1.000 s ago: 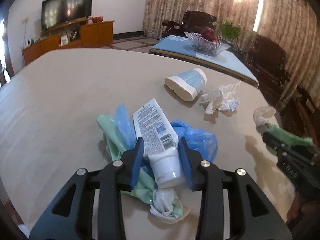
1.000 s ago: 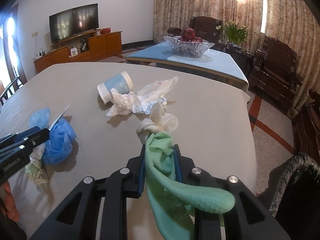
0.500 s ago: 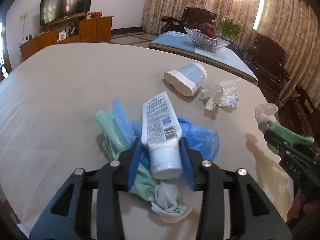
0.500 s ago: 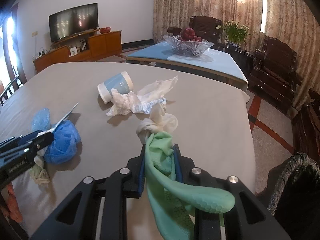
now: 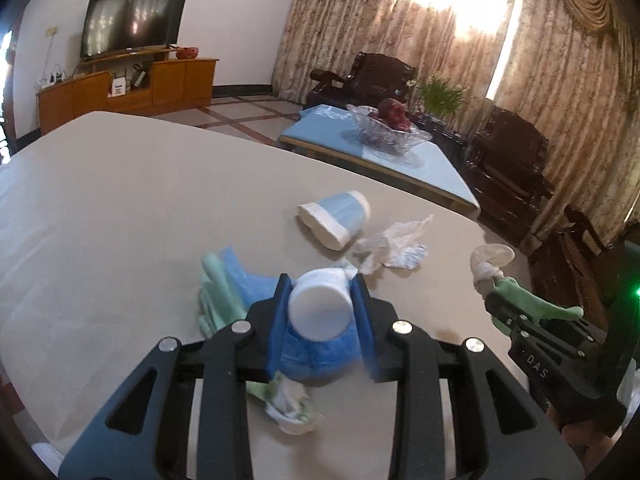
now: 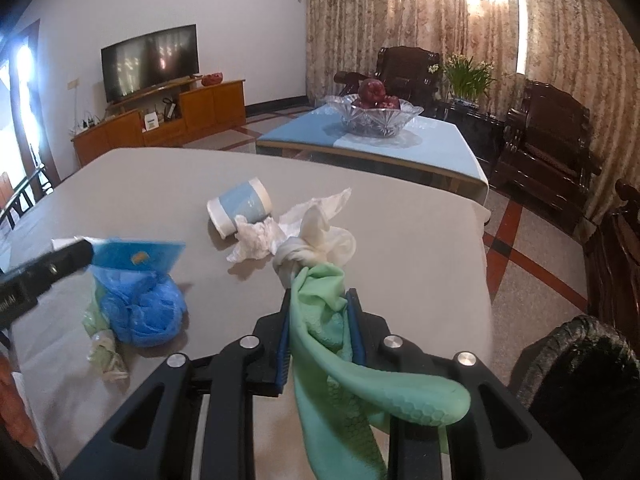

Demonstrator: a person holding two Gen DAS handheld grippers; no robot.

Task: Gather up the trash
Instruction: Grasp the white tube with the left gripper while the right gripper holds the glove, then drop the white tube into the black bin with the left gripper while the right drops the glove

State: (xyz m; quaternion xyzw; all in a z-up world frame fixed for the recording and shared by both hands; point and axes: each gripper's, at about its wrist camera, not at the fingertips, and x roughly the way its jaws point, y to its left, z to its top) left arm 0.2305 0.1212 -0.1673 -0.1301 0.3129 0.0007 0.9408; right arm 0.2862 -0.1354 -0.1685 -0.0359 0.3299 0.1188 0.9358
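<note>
White plastic showed between the blue pads: the left gripper [image 5: 320,312] had its jaws pressed tight on the cap end of a squeeze tube [image 5: 319,311], which was clear of the beige table [image 5: 120,200] and pointing forward over the leftover pile. From the right wrist view the tube's flat blue end [image 6: 136,256] hung in the air above a crumpled blue plastic bag [image 6: 142,312], and a knotted green glove [image 6: 105,354] lay touching that bag. The right gripper [image 6: 318,316] was clamped on another green rubber glove [image 6: 360,384], whose knotted white cuff [image 6: 316,246] stuck out past the fingertips, well above the tabletop. Both hands looked loaded, so the step in hand seemed to be the carry-off. Further back, a tipped blue-and-white paper cup [image 6: 240,206] and crumpled white tissue [image 6: 260,240] lay side by side, uncollected. A dark bin rim [image 6: 580,352] sat just off the table's right edge; the next move probably called for swinging both loads over it and letting go, keeping the dangling glove from snagging.
</note>
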